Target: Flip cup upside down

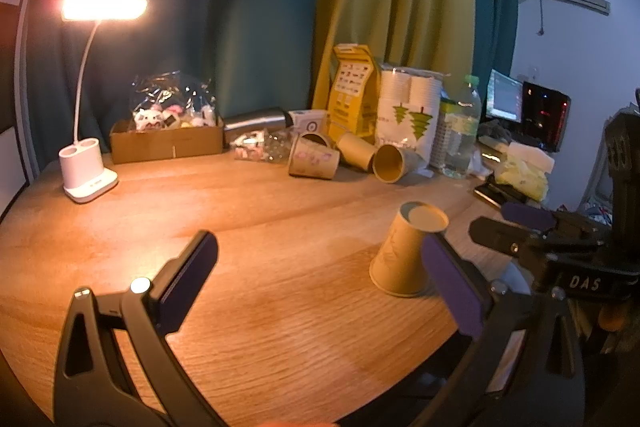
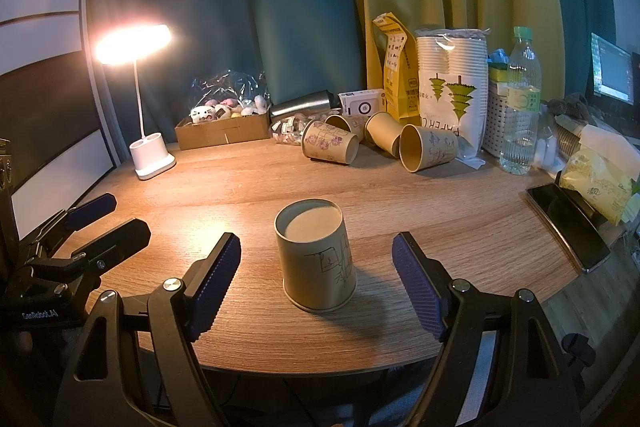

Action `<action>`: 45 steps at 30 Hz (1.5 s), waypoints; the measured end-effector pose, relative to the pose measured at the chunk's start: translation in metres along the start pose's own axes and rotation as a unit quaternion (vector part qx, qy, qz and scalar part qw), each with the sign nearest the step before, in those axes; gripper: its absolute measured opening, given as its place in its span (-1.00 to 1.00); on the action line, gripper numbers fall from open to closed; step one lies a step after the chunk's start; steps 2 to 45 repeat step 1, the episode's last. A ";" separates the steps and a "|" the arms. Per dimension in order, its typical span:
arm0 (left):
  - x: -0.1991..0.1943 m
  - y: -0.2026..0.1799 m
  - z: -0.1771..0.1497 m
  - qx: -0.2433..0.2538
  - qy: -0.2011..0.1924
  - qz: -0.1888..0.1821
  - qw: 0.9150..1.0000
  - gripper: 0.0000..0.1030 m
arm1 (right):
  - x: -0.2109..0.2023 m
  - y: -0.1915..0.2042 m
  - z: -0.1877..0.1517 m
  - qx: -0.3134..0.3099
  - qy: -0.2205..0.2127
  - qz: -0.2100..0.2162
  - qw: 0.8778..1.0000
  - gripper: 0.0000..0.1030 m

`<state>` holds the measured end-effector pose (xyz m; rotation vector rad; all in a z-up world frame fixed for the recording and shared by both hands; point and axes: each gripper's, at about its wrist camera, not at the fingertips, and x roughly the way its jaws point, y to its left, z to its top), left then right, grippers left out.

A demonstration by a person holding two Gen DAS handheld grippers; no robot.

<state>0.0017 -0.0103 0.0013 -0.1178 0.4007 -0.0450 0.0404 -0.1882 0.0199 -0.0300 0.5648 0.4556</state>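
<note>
A brown paper cup stands upside down, base up, near the front edge of the wooden table. My right gripper is open, one finger on each side of the cup, not touching it. The cup also shows in the left wrist view, to the right. My left gripper is open and empty over bare table, left of the cup. The right gripper shows at the right in the left wrist view; the left gripper shows at the left in the right wrist view.
Several brown cups lie on their sides at the back. Behind them stand a yellow bag, a sleeve of paper cups and a water bottle. A lit desk lamp and a cardboard box are back left. A phone lies right.
</note>
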 end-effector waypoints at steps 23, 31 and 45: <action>0.000 0.000 0.000 -0.002 -0.001 0.000 1.000 0.99 | 0.000 0.001 0.000 0.000 0.000 0.000 1.000 0.57; 0.000 0.000 0.000 -0.002 -0.001 0.000 1.000 0.99 | 0.000 0.001 0.000 0.000 0.000 0.000 1.000 0.57; 0.000 0.000 0.000 -0.002 -0.001 0.000 1.000 0.99 | 0.000 0.001 0.000 0.000 0.000 0.000 1.000 0.57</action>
